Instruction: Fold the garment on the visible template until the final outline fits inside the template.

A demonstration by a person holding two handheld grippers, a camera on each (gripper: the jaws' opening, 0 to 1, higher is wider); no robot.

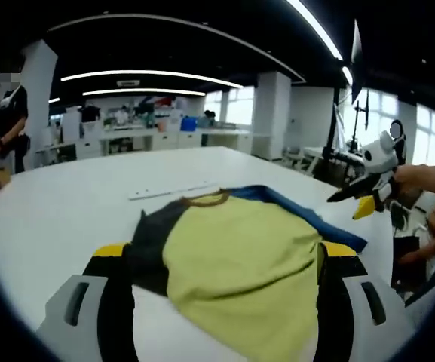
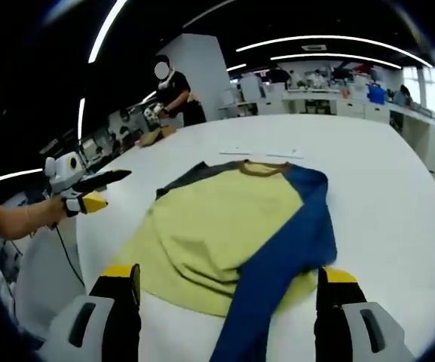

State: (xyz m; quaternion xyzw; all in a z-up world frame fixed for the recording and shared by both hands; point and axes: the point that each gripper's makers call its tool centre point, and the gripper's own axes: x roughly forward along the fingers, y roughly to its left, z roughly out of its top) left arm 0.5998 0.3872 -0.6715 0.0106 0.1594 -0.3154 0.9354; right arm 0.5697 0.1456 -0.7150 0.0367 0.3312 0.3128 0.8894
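Garment (image 2: 236,234) spread flat on the white surface (image 2: 383,188), toward the near edge and well in from the far one — yellow-green body, dark grey sleeve on one side, blue sleeve (image 2: 281,264) folded across the body on the other, brown collar (image 2: 261,168) pointing at the far edge. Long axis collar to hem, running from far edge to near edge. A thin pale strip (image 1: 173,190) on the surface just beyond the collar; whether part of the template, cannot tell.

In the right gripper view, hem and blue sleeve lying directly ahead between the right tongs (image 2: 228,283), jaws spread wide and empty, sleeve end reaching down between them. In the left gripper view, grey-sleeve side and hem lying between the left tongs (image 1: 228,260), likewise parted and holding nothing, cloth draped over the gap.

Both tongs near the hem, one to each side; right nearer the blue sleeve, left nearer the grey one. Each also seen from the other's camera, held level in a hand just off the garment's side — low, pointed inward across the cloth.

Likely next: a pinch at the hem and a fold toward the collar.
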